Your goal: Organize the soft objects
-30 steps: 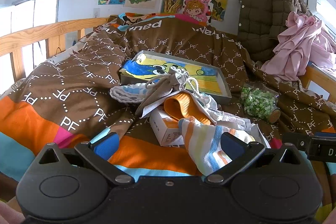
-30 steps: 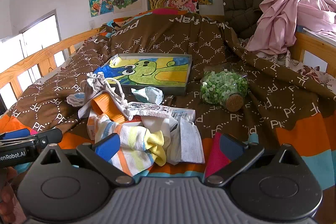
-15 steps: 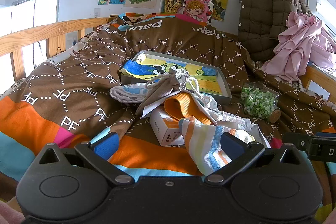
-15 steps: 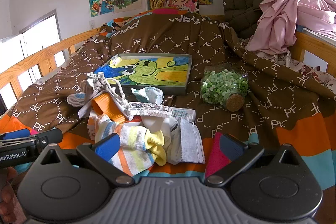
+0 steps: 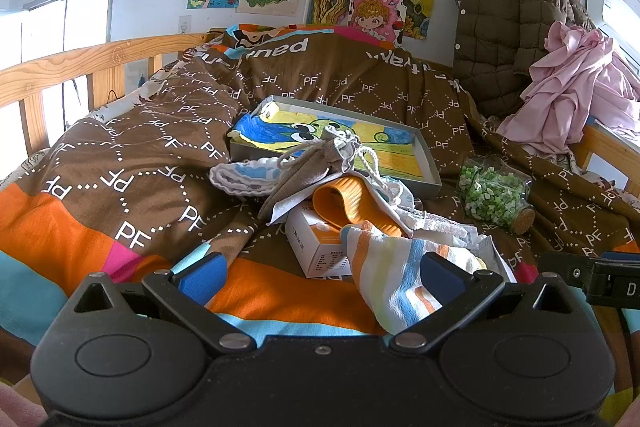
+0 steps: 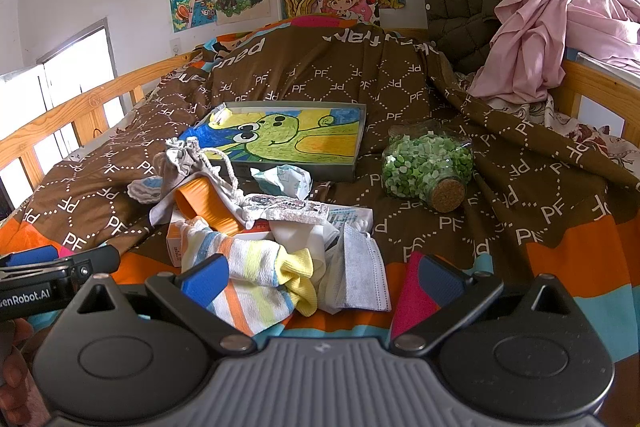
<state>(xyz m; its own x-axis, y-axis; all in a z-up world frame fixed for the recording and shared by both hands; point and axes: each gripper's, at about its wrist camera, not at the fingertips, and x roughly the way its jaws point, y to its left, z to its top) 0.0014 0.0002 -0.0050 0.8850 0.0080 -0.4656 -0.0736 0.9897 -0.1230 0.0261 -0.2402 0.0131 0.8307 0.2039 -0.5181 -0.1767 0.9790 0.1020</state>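
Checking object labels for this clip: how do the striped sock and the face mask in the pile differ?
The striped sock is thick knit with orange, blue and yellow bands; the face mask is thin, plain whitish-grey.
The sock lies bunched with its yellow cuff folded over; the mask lies flatter, its pleats showing.
The sock sits left in the right wrist view, the mask right, edges touching.
Both are soft and lie loose on the bedspread.

A bed with a brown quilt carries a tray, jar, box, and piled cloths.
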